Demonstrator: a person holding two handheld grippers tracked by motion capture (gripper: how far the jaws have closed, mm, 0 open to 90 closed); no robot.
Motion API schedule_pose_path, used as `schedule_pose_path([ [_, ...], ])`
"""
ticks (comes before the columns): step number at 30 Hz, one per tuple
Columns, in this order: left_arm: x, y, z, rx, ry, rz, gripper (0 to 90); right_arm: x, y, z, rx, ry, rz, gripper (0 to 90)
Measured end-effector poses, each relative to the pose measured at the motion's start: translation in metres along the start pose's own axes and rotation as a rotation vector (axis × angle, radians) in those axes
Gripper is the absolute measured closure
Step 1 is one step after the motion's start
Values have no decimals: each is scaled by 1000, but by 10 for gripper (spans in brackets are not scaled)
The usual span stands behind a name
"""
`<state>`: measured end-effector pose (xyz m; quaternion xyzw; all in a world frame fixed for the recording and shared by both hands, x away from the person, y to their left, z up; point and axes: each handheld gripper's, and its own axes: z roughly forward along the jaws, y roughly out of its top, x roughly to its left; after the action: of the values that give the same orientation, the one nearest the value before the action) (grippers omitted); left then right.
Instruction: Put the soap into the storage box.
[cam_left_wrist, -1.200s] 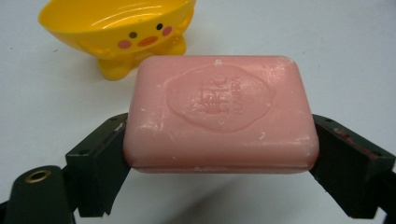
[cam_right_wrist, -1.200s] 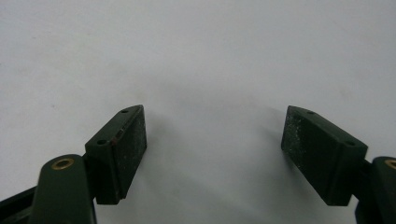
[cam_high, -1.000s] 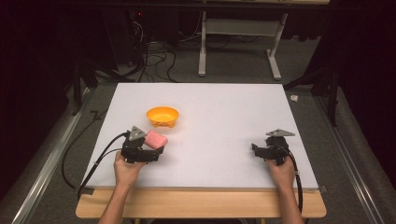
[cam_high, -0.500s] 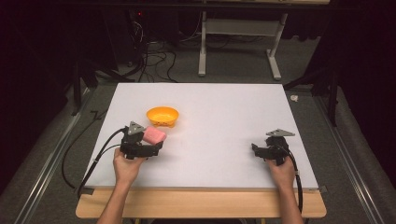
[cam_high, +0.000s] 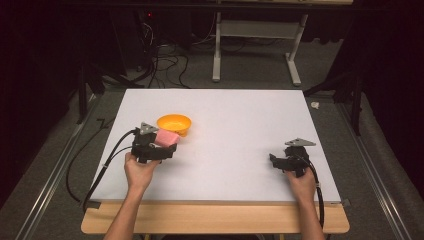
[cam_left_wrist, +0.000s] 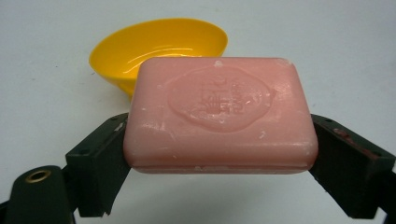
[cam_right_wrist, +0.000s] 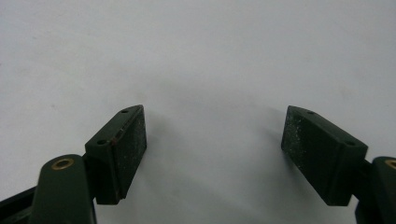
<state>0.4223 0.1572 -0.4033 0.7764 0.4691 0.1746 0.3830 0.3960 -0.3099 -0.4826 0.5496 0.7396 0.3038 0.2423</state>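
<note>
A pink bar of soap (cam_left_wrist: 219, 114) with an embossed crest is clamped flat between the two black jaws of my left gripper (cam_left_wrist: 219, 154), held above the white table. In the high view the soap (cam_high: 167, 138) sits just in front of a small yellow bowl (cam_high: 174, 123), close to its near rim. The bowl (cam_left_wrist: 154, 44) is empty and lies right behind the soap in the left gripper view. My right gripper (cam_right_wrist: 215, 149) rests at the table's right side (cam_high: 280, 161), jaws wide apart over bare white surface.
The white tabletop (cam_high: 235, 120) has a wooden front edge (cam_high: 215, 220). Black cables (cam_high: 107, 162) trail off its left side. On the floor behind are a desk frame (cam_high: 255, 55) and tangled wires (cam_high: 160, 60).
My left gripper has carried the soap forward toward the yellow bowl. The right gripper has stayed in place.
</note>
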Motion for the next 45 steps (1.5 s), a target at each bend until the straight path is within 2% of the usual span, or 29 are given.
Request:
schedule_pose_path([
  [3, 1, 4, 1, -6, -6, -20, 137, 0, 0, 0, 0, 0, 0, 228],
  [5, 1, 7, 1, -8, 9, -22, 137, 0, 0, 0, 0, -1, 0, 228],
  [11, 1, 15, 4, 3, 10, -20, 137, 0, 0, 0, -1, 0, -1, 228],
  [13, 2, 17, 5, 0, 3, -30, 137, 0, 0, 0, 0, 0, 0, 228],
  [24, 3, 29, 13, 9, 22, -33, 137, 0, 0, 0, 0, 0, 0, 228],
  [31, 11, 34, 18, 16, 21, -63, 138, 0, 0, 0, 0, 0, 0, 228],
  [45, 14, 51, 35, 44, 62, -62, 138, 0, 0, 0, 0, 0, 0, 228],
])
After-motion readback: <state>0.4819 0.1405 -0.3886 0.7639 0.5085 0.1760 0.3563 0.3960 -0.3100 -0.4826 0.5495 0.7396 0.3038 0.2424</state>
